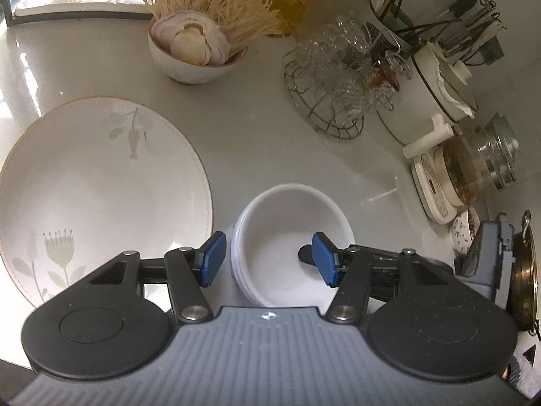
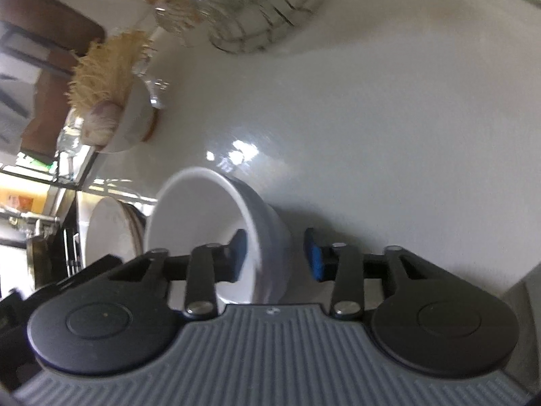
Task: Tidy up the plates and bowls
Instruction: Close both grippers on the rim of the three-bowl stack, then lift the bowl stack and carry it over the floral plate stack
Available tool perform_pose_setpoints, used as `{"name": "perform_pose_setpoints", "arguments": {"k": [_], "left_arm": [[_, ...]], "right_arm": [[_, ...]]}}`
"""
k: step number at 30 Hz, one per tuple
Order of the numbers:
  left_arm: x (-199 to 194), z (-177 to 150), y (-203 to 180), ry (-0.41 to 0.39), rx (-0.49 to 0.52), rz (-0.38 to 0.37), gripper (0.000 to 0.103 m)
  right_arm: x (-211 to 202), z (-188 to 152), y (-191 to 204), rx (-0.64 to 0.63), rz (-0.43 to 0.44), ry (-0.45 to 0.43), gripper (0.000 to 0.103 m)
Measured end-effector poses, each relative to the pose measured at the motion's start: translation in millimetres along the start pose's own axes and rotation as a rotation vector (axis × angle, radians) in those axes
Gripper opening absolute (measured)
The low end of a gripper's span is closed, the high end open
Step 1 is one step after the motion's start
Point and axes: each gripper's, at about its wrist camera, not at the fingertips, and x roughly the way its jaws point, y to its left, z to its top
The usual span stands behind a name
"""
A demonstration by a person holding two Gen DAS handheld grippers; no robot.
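Bowl-grabbing step: right gripper [image 2: 275, 253] straddles the white bowl's [image 2: 203, 223] wall at lower centre, pads apart, not yet pinching. Left gripper [image 1: 267, 258] is open astride its rim. Next, I'd judge: squeeze, then lift.

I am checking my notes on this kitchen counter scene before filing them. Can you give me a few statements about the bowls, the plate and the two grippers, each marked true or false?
1. The left gripper straddles the rim of the stacked white bowls, one finger outside and one inside. True.
2. The large floral plate is stacked on top of the white bowls. False: it lies flat on the counter beside them.
3. The right gripper has the wall of a white bowl between its fingers. True.
4. The bowl of sliced onion is empty. False: it holds onion slices.
5. The wire basket holds plates. False: it holds clear glassware.
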Motion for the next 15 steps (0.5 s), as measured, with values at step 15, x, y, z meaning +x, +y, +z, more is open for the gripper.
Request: {"name": "perform_pose_setpoints", "arguments": {"k": [15], "left_arm": [[3, -29, -6, 0.005, -0.031, -0.069, 0.061]], "right_arm": [[-17, -6, -21, 0.079, -0.027, -0.08, 0.025]]}}
